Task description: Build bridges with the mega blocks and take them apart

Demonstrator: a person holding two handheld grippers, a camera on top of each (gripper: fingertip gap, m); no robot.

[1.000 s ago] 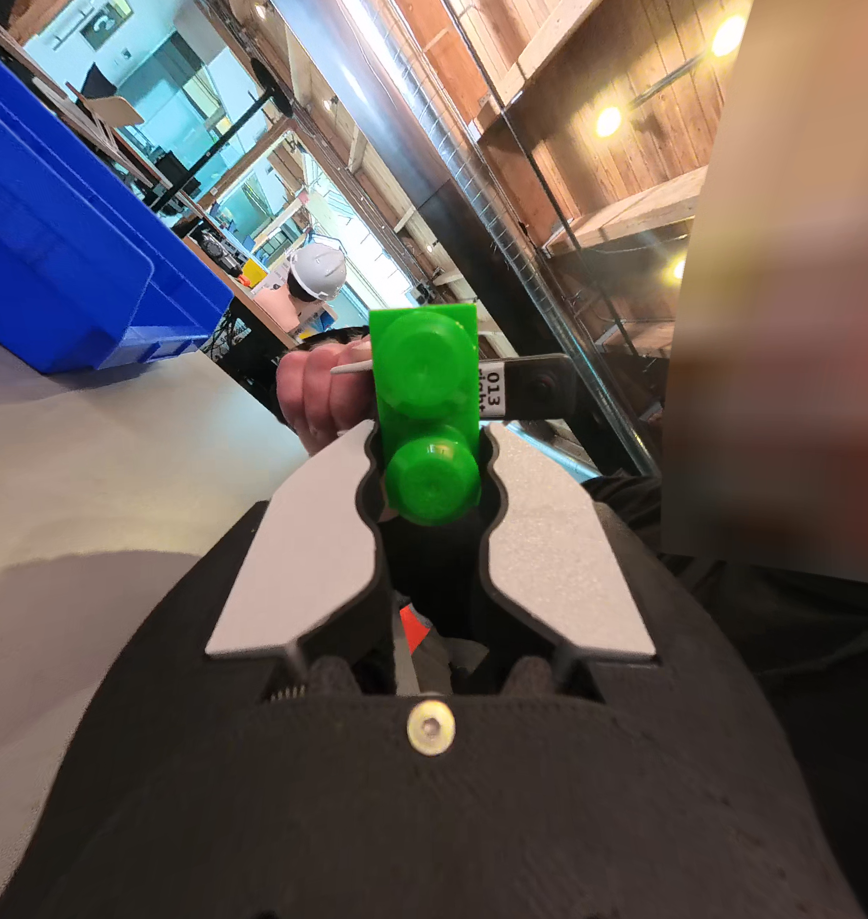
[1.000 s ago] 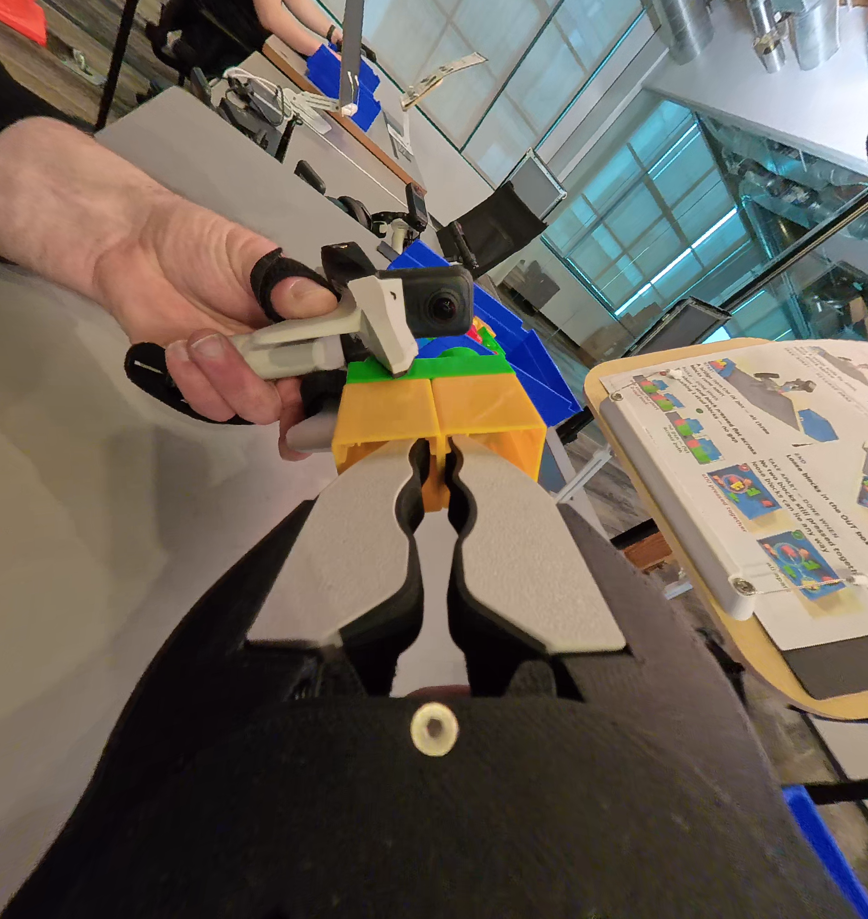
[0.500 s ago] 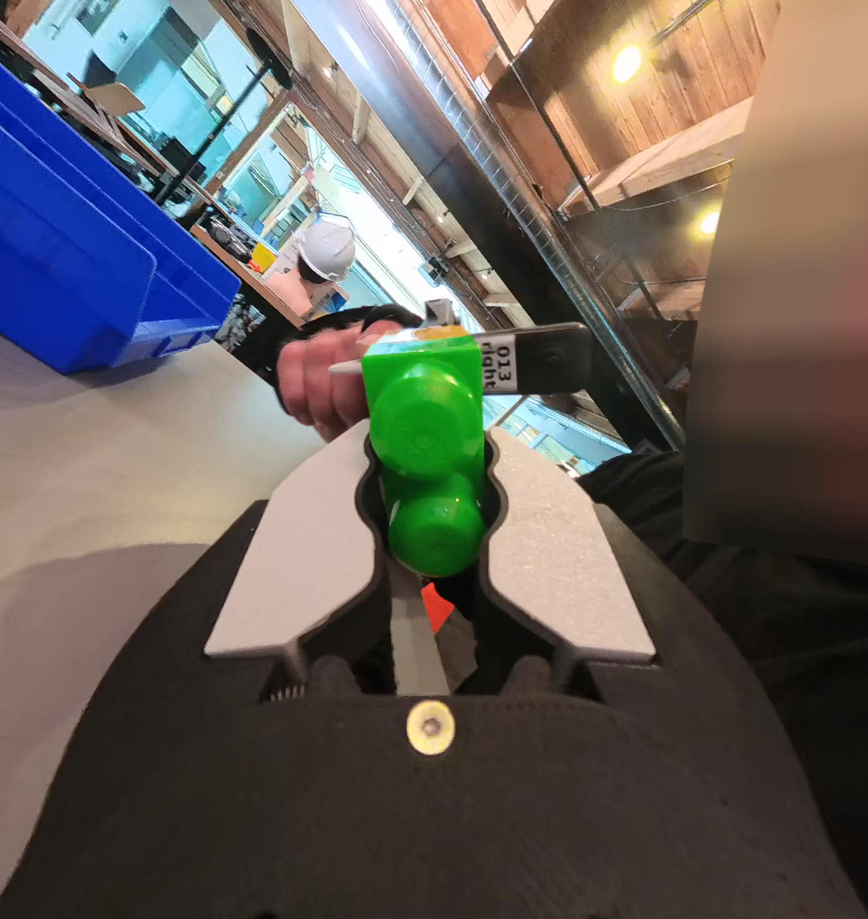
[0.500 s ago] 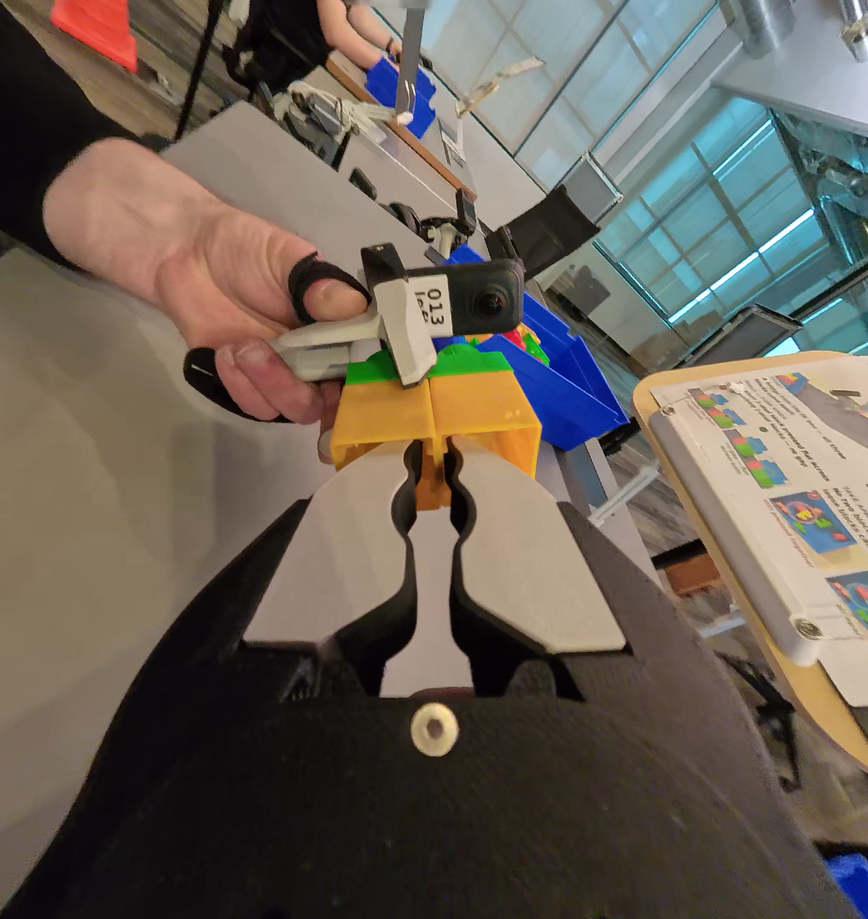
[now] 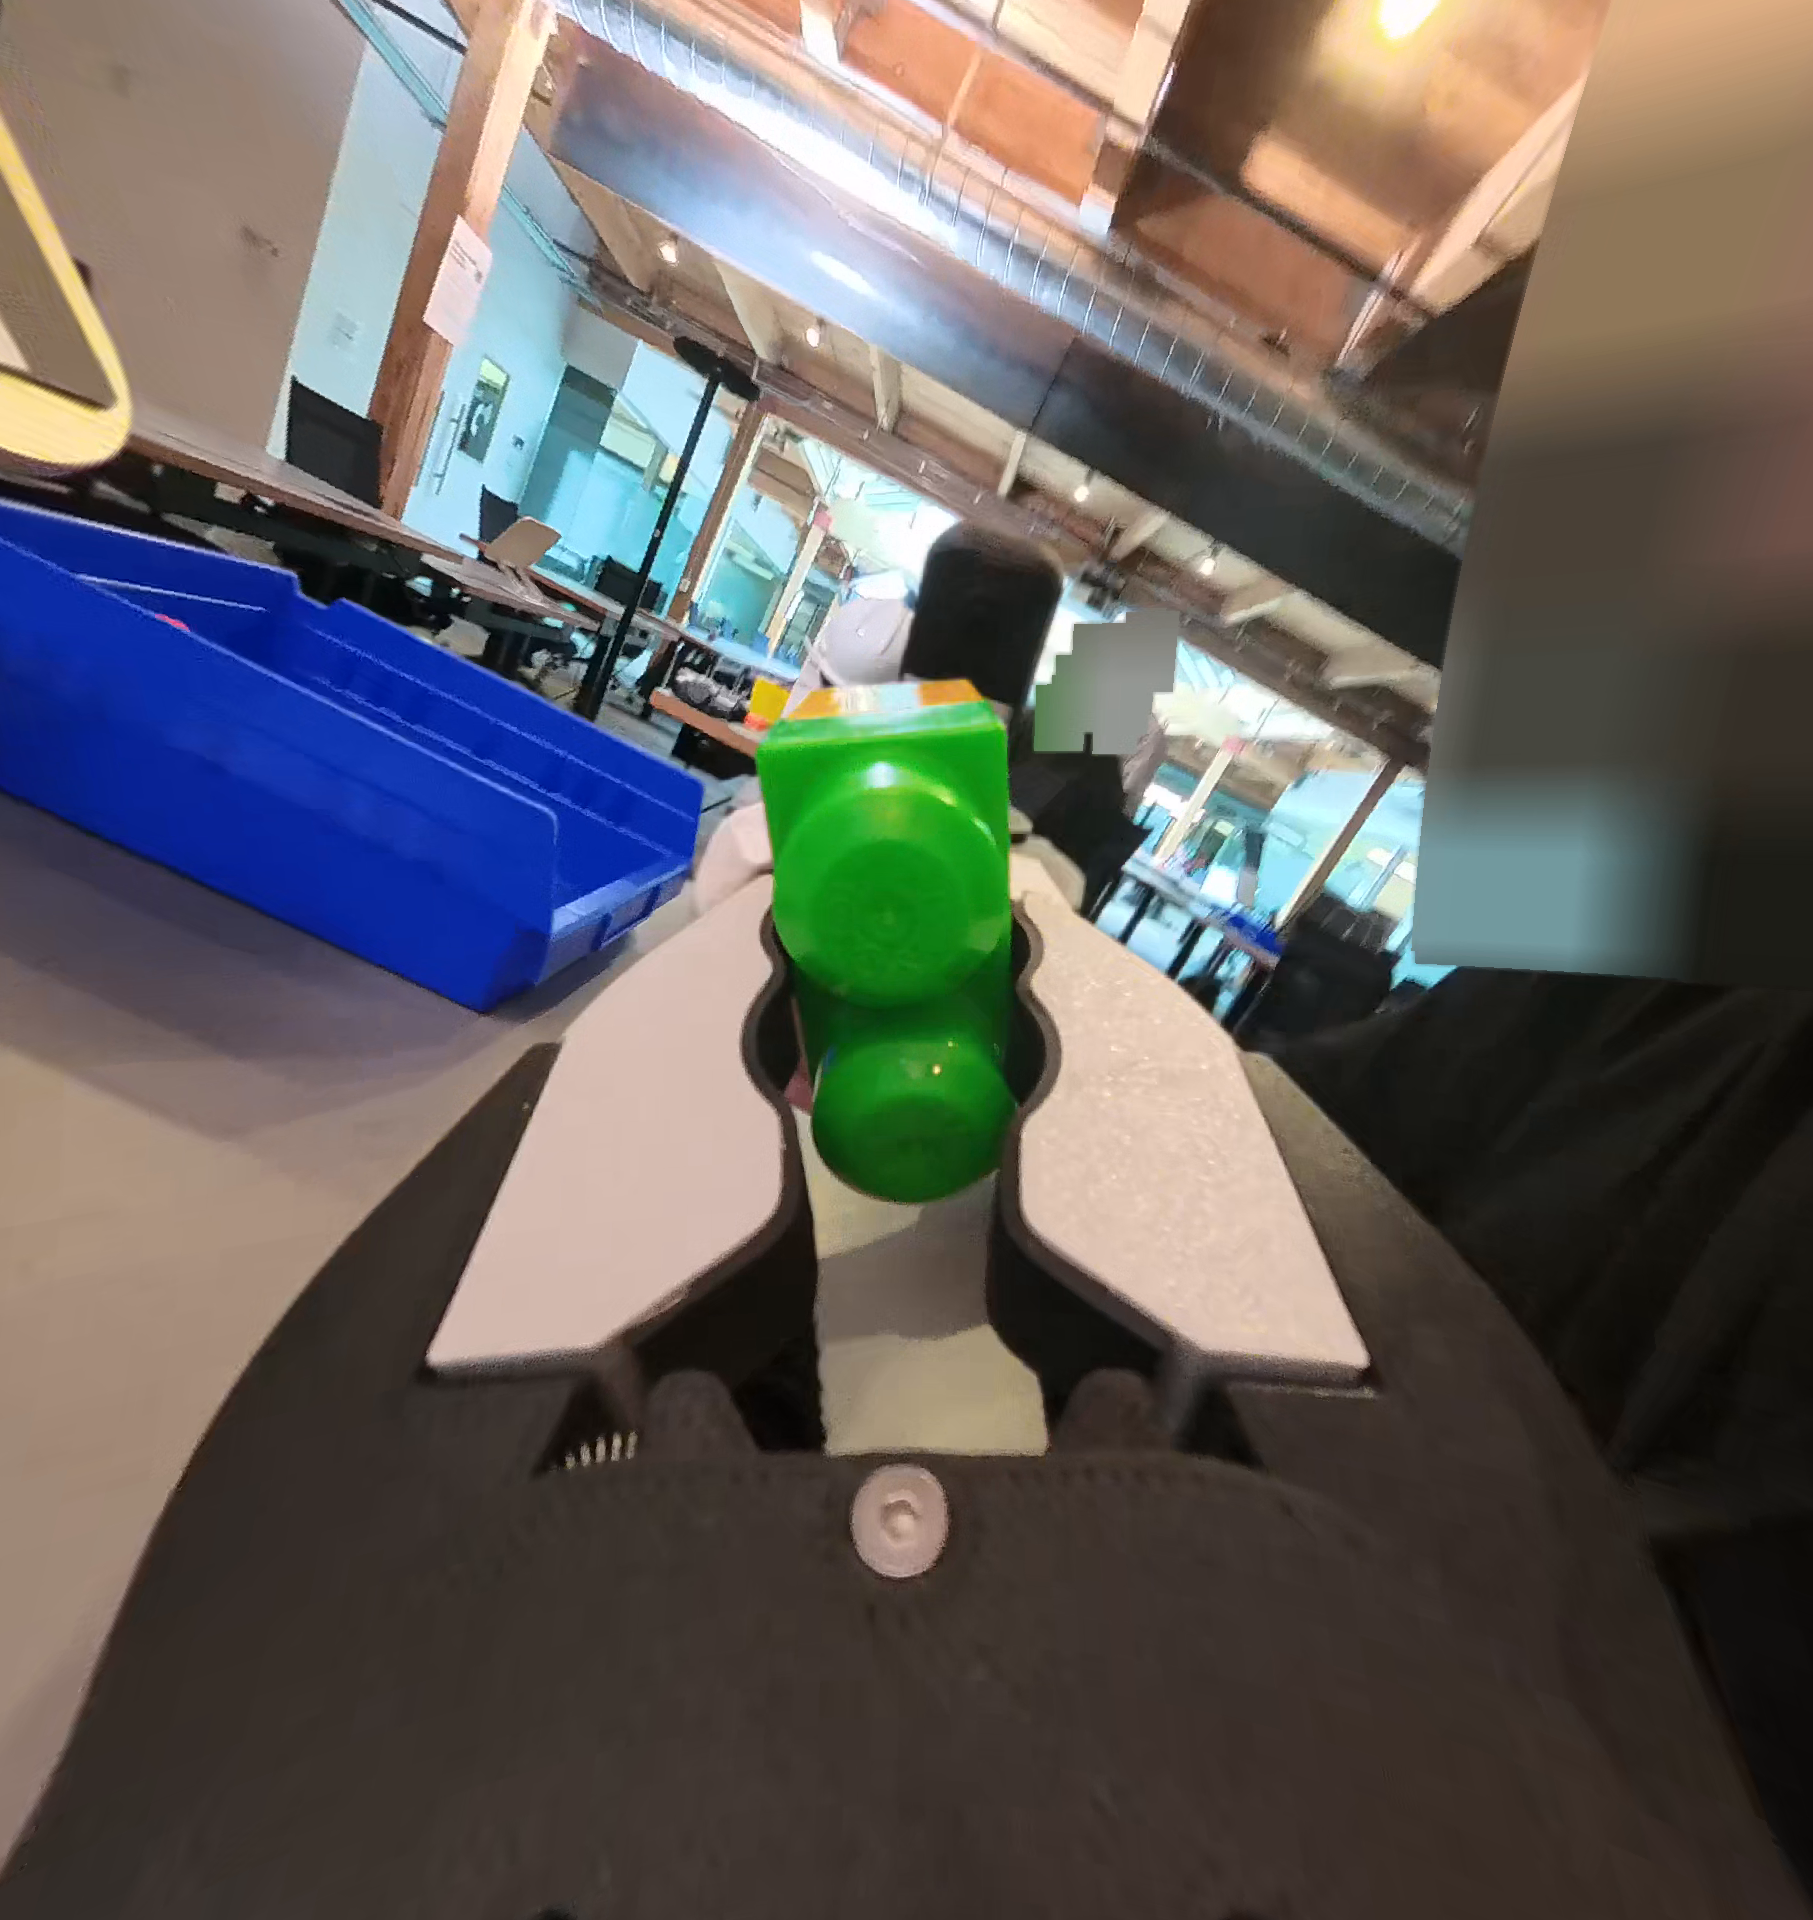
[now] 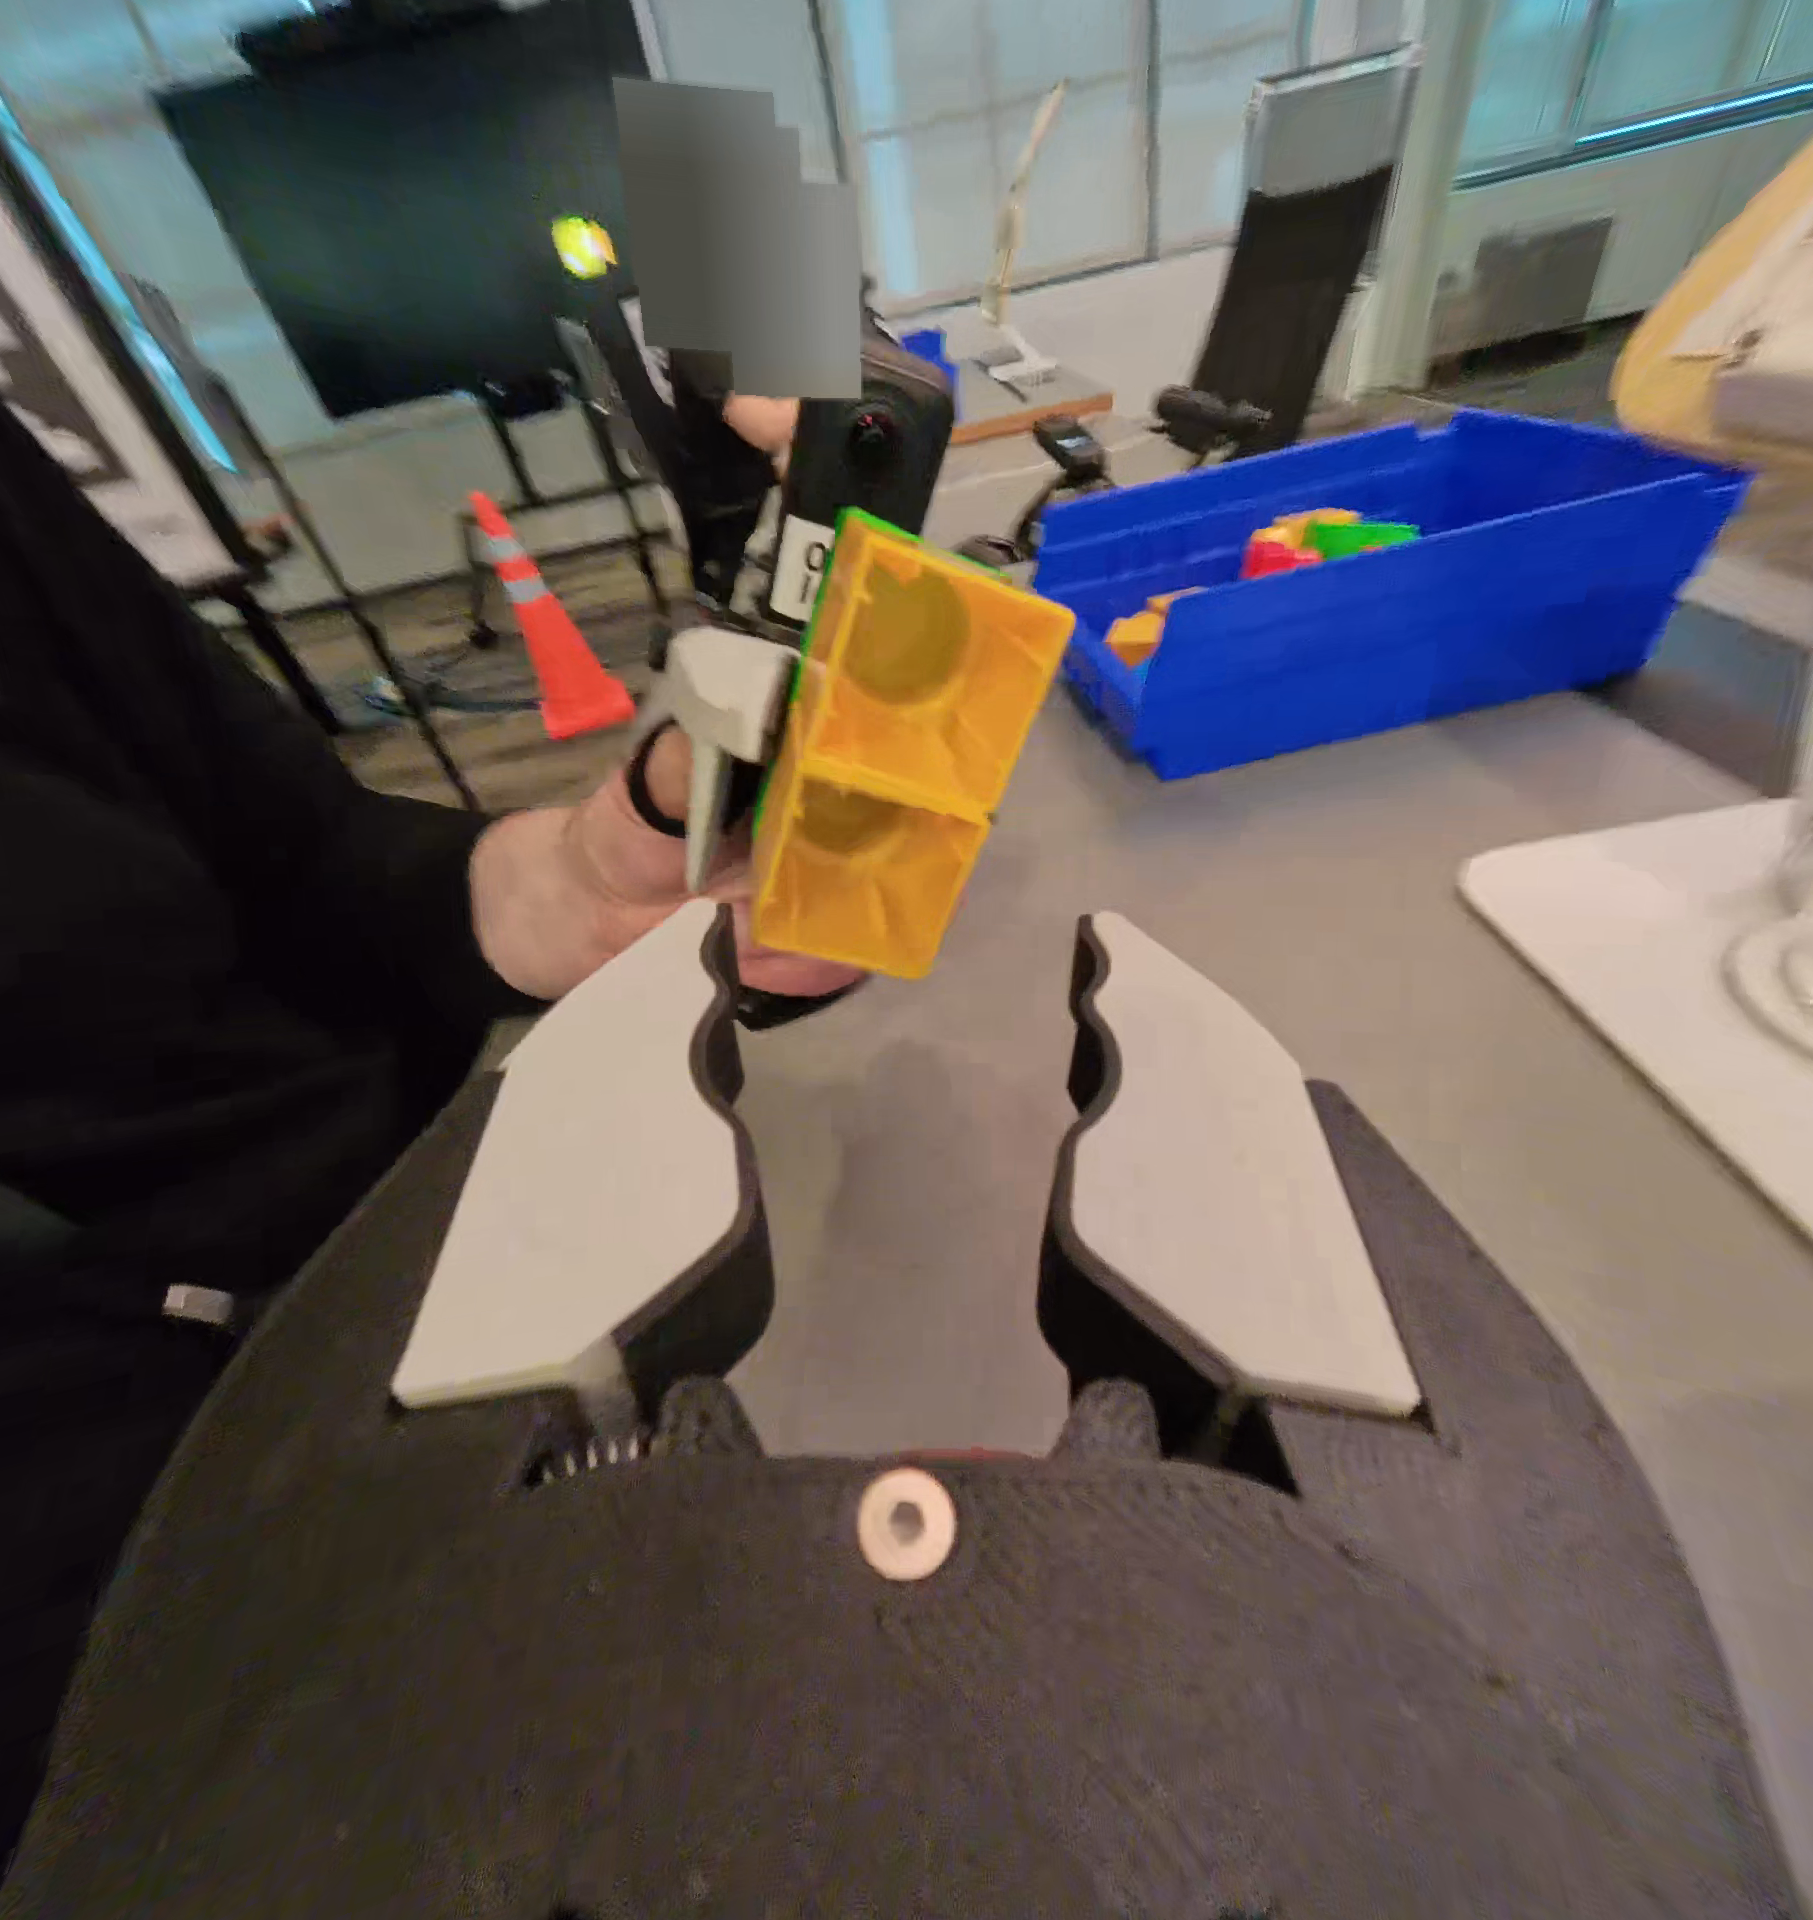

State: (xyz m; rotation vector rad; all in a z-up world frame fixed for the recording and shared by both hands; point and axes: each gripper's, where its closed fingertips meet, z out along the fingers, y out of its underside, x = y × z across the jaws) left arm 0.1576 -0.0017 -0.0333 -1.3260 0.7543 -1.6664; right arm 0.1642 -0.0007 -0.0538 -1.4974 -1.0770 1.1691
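The left tool (image 5: 897, 997) pinches a green block (image 5: 886, 894), studs toward the camera, with a yellow block (image 6: 886, 748) stuck on its far side – both held above the grey table (image 6: 1297, 914). The right tool (image 6: 897, 997) is spread wide, gripping nothing – just short of the yellow block. More blocks lie in a blue bin (image 6: 1401, 644) behind.

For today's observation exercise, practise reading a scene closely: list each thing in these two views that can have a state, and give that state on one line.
Left gripper: shut on the green block.
Green block: clamped between the fingers, studs facing the camera.
Orange block: stuck to the green block, hollow underside showing.
Right gripper: open, nothing between its fingers.
Blue bin: holds loose blocks.
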